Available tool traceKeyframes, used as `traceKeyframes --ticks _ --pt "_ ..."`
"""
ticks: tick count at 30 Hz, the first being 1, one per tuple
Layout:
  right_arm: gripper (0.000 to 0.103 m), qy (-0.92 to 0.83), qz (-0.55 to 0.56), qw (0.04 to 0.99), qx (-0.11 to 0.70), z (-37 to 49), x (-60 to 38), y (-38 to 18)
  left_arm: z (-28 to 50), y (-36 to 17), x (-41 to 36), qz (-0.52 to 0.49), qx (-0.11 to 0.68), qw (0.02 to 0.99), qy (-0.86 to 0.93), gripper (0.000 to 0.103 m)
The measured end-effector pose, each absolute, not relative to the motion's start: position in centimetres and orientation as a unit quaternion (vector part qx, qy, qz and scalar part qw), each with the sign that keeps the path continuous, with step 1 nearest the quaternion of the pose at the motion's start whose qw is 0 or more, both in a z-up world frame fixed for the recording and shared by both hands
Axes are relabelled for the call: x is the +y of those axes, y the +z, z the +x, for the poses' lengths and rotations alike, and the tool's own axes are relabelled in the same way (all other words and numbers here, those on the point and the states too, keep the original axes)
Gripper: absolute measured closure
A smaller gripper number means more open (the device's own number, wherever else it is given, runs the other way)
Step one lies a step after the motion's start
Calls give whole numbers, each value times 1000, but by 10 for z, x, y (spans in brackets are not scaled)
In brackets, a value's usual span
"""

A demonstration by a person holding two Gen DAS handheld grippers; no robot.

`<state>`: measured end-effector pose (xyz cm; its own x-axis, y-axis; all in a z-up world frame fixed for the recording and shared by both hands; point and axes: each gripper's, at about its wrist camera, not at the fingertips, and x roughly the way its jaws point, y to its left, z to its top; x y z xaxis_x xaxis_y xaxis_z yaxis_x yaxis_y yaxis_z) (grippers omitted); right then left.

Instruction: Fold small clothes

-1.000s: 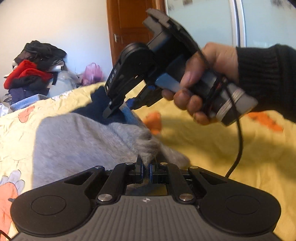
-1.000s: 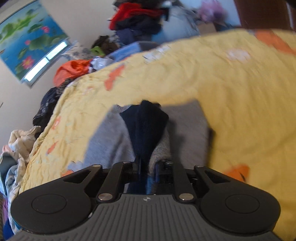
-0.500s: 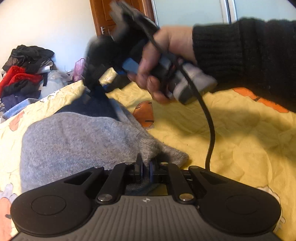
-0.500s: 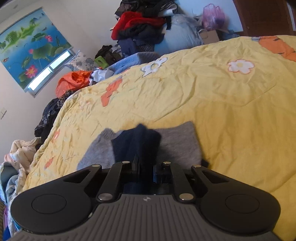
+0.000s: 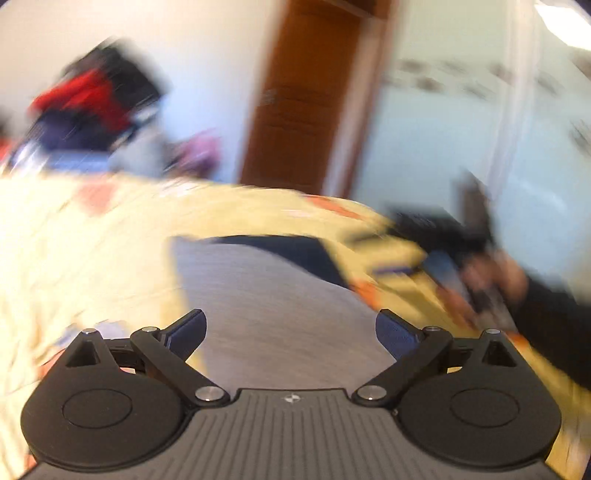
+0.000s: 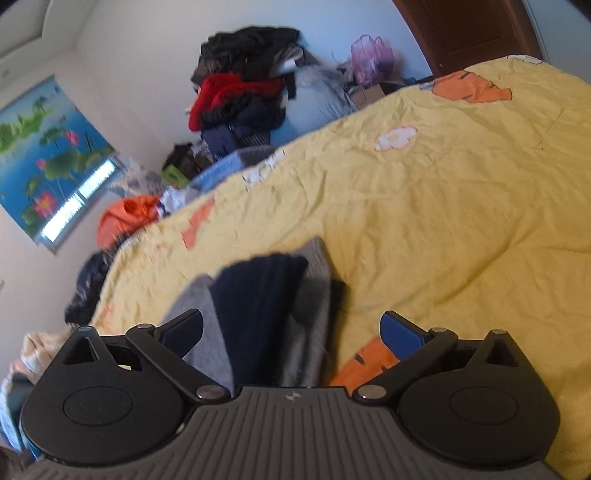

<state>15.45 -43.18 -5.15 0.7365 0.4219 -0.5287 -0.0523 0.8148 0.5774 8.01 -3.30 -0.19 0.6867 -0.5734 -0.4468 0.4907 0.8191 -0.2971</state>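
Both grippers are spread wide right now, and both sets of jaws have just been opening. The left gripper [image 5: 291, 326] has its blue-padded fingers [image 5: 186, 330] far apart with nothing pinched; the grey sweater [image 5: 266, 295] lies flat on the bed under the gap, not touched by the pads as far as I can tell. That whole view is heavily smeared, so fine detail is lost.

The right gripper [image 6: 291, 328] is the same deal: fingers way apart, not pressing on anything. The sweater [image 6: 207, 317] runs up between them from just in front of the gripper body, with a dark navy part [image 6: 258, 306] lying along its middle and grey showing on both sides. It looks folded into a narrowish strip, though I can't tell how many layers.

The sweater sits on the yellow bedspread [image 6: 424, 221], which has orange and white cartoon prints on it; one orange patch is just beside the right gripper's right finger.

In the left view you can also make out the other hand [image 5: 491, 273] off to the right, in a dark sleeve [image 5: 546, 325], holding its gripper low over the bed, but it's too blurred to say more.

Background: a heap of clothes [image 6: 243, 92] against the wall with something red in it, a brown door [image 6: 469, 33], and a lotus-pond blind [image 6: 44, 147] at the window.
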Motion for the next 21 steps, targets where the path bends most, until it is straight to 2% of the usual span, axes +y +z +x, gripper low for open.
traceKeyframes --ticks 3,5,9,10,11,12,13,17,21 --pt "8 140 294 873 363 163 -425 -68 150 -19 -5 -215 350 881 -235 5" --pt "9 149 310 861 373 172 -416 -75 191 -35 -1 -270 397 849 -220 5" --pt "7 164 281 864 384 186 -389 -76 243 -52 -30 -239 449 836 -208 6" --pt "9 167 274 867 382 188 -385 -76 247 -50 -37 -223 442 842 -214 18" --pt "20 167 268 869 380 188 -382 -76 252 -51 -46 -212 451 835 -236 60" --pt "34 169 264 870 380 189 -380 -77 256 -53 -52 -207 465 825 -247 62" --pt "63 175 269 863 390 190 -379 -80 252 -56 -55 -198 463 829 -244 64" --pt "67 182 287 861 379 185 -379 -79 249 -42 -55 -168 459 839 -240 75" --pt "70 210 321 853 354 189 -368 -66 245 -6 -33 -132 426 867 -223 76"
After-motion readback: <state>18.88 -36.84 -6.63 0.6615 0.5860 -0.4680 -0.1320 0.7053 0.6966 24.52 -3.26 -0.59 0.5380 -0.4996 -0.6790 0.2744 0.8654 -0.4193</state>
